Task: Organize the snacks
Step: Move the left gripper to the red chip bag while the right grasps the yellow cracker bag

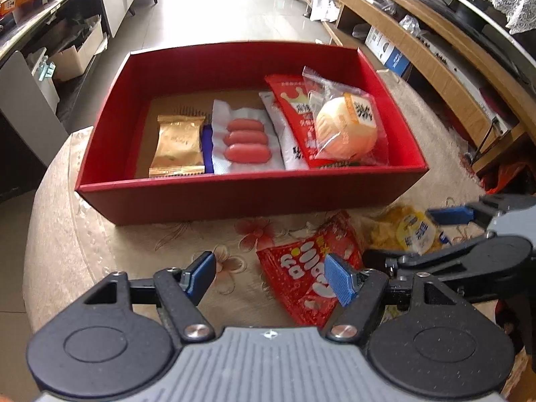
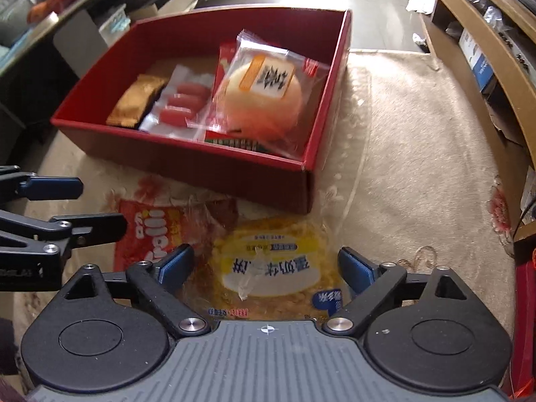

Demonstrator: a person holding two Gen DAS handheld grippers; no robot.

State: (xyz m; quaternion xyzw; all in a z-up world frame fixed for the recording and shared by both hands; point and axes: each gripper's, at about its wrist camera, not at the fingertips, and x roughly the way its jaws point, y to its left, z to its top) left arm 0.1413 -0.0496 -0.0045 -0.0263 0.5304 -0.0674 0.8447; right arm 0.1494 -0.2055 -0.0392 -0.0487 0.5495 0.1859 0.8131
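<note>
Desk (image 1: 60, 234) with the floral cloth is filling the lower half of both views; red box (image 1: 234, 197) is sitting mid-frame on it, open top.

Box is already holding a row: bun pack (image 1: 345, 127) at right, lying on the red crown pouch (image 1: 288, 107), then the white sachet (image 1: 284, 140), sausage pack (image 1: 246, 140) and gold bar (image 1: 177, 147) toward the left. Bun stack is leaning on the right wall.

Two snacks are lying outside, just in front of the box's near wall: yellow chip bag (image 2: 271, 268) and red candy bag (image 1: 308, 274), edges apparently overlapping.

Right gripper (image 2: 266, 266) is hovering over the yellow bag, jaws wide open either side of it, holding nothing. Left gripper (image 1: 269, 274) is sitting wide open and empty too, right pad over the red bag.

Risks, as I'm reading it:
- Grippers are crowding each other at lower right of the left view; both going in at once is asking for a finger clash.
- Chip bag is puffy and slick; a pinch on the flat face is likely sliding off or crushing contents. Seam grab is looking safer.
- Overlap means lifting one bag may be dragging the other.
- Free floor is only at the box's left; dropping onto the bun stack is risking a topple or spill over the right wall.
</note>
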